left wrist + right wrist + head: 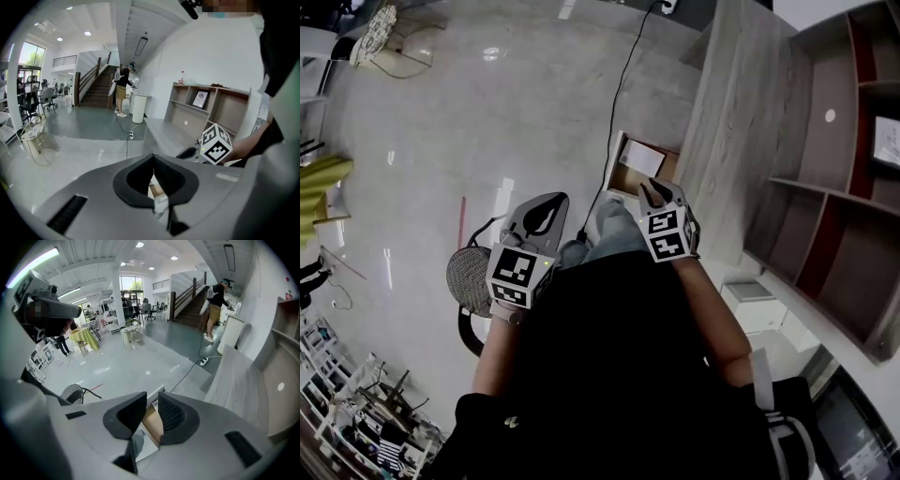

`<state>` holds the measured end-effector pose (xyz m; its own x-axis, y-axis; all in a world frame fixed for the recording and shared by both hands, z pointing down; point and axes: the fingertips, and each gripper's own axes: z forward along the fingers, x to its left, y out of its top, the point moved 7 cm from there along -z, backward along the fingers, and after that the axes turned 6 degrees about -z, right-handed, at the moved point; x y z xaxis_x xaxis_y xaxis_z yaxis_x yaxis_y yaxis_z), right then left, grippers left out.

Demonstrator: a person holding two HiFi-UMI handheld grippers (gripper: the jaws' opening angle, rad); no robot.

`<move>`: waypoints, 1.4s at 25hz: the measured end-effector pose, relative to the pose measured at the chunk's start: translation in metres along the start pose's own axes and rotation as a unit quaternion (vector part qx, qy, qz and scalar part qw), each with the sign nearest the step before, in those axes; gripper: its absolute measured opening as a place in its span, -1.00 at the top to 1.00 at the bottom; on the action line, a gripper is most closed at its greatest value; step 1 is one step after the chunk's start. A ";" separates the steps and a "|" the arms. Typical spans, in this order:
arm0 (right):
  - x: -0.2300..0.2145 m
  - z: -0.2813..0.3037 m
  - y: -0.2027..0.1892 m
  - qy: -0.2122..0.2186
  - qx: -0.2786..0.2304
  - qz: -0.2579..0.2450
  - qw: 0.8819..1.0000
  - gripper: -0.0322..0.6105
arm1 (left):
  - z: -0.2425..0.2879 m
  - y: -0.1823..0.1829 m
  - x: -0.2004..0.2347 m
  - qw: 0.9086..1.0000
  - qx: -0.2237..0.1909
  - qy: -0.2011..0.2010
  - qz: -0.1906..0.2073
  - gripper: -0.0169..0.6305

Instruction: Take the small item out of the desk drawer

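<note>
The desk drawer stands pulled out from the grey wooden desk. A white flat item lies inside it. My right gripper hovers just short of the drawer's near edge, its jaws a narrow gap apart with nothing between them. Through that gap in the right gripper view I see the drawer's brown inside. My left gripper hangs left of my knee, over the floor, with its jaws shut and empty.
A shelf unit stands on the desk at the right. A black cable runs across the shiny floor to the drawer's corner. A round mesh stool is at my lower left. A white box sits beside the desk.
</note>
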<state>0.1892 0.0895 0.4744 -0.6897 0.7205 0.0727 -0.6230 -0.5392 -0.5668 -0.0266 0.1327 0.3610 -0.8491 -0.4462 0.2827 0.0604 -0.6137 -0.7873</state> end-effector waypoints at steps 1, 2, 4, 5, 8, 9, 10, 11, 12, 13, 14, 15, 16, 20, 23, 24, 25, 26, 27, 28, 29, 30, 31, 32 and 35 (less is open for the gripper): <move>-0.005 0.010 -0.001 0.003 0.011 -0.001 1.000 0.68 | 0.005 0.003 0.002 1.000 0.004 0.005 -0.001 0.91; -0.009 0.020 -0.001 0.006 0.022 -0.003 1.000 0.65 | 0.008 0.005 0.004 1.000 0.008 0.011 -0.003 0.91; -0.015 0.038 -0.003 0.013 0.043 -0.007 0.999 0.60 | 0.013 0.007 0.008 1.000 0.015 0.021 -0.006 0.91; -0.018 0.045 -0.003 0.018 0.053 -0.008 0.998 0.55 | 0.014 0.008 0.010 1.000 0.018 0.024 -0.008 0.92; -0.021 0.064 -0.005 0.027 0.080 -0.010 0.996 0.41 | 0.015 0.009 0.016 0.999 0.026 0.028 -0.014 0.92; -0.021 0.070 -0.007 0.027 0.089 -0.012 0.996 0.37 | 0.014 0.008 0.018 0.999 0.028 0.029 -0.016 0.91; -0.021 0.076 -0.008 0.025 0.097 -0.014 0.995 0.33 | 0.014 0.007 0.022 0.999 0.030 0.030 -0.019 0.92; -0.020 0.083 -0.009 0.022 0.106 -0.016 0.994 0.30 | 0.013 0.006 0.027 0.999 0.032 0.030 -0.021 0.91; -0.020 0.091 -0.010 0.018 0.115 -0.019 0.993 0.26 | 0.013 0.006 0.032 0.999 0.033 0.029 -0.022 0.92; -0.019 0.099 -0.012 0.012 0.127 -0.023 0.992 0.19 | 0.013 0.005 0.037 0.999 0.036 0.027 -0.023 0.92; -0.018 0.107 -0.015 0.008 0.139 -0.026 0.990 0.12 | 0.012 0.005 0.043 0.999 0.038 0.024 -0.022 0.92; -0.016 0.114 -0.018 0.003 0.152 -0.029 0.988 0.07 | 0.012 0.005 0.048 0.999 0.040 0.020 -0.020 0.92; -0.015 0.122 -0.021 -0.001 0.165 -0.032 0.986 0.03 | 0.011 0.006 0.054 0.999 0.043 0.016 -0.016 0.92; -0.012 0.148 -0.028 -0.026 0.194 -0.037 0.980 -0.11 | 0.006 0.013 0.084 0.999 0.051 -0.005 -0.008 0.91; -0.011 0.166 -0.037 -0.041 0.210 -0.020 0.977 -0.16 | 0.004 0.016 0.107 0.998 0.060 -0.015 -0.008 0.91; -0.011 0.173 -0.041 -0.044 0.216 -0.016 0.975 -0.16 | 0.004 0.017 0.115 0.998 0.063 -0.018 -0.008 0.91; -0.011 0.181 -0.044 -0.046 0.222 -0.013 0.974 -0.17 | 0.005 0.018 0.122 0.998 0.065 -0.022 -0.009 0.91; -0.012 0.188 -0.047 -0.048 0.228 -0.011 0.972 -0.19 | 0.005 0.019 0.128 0.997 0.067 -0.025 -0.009 0.91; -0.012 0.196 -0.050 -0.051 0.233 -0.010 0.971 -0.21 | 0.006 0.019 0.134 0.997 0.070 -0.028 -0.009 0.91; -0.013 0.202 -0.053 -0.055 0.239 -0.010 0.969 -0.22 | 0.007 0.019 0.138 0.997 0.073 -0.031 -0.008 0.92; -0.015 0.207 -0.056 -0.061 0.245 -0.012 0.967 -0.22 | 0.007 0.019 0.142 0.996 0.077 -0.034 -0.007 0.92; -0.016 0.212 -0.059 -0.067 0.252 -0.015 0.965 -0.23 | 0.007 0.019 0.146 0.996 0.080 -0.036 -0.006 0.91; -0.018 0.217 -0.062 -0.072 0.258 -0.018 0.963 -0.24 | 0.007 0.018 0.149 0.996 0.084 -0.038 -0.007 0.92; -0.019 0.222 -0.066 -0.076 0.263 -0.021 0.962 -0.24 | 0.006 0.016 0.151 0.995 0.088 -0.040 -0.008 0.92; -0.023 0.236 -0.079 -0.083 0.279 -0.025 0.956 -0.26 | 0.008 0.009 0.158 0.994 0.102 -0.044 -0.007 0.92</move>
<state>0.1667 0.0121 0.7113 -0.6742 0.6973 0.2436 -0.7247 -0.6882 -0.0358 -0.1562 0.0515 0.4030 -0.8024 -0.4859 0.3465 0.1616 -0.7358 -0.6576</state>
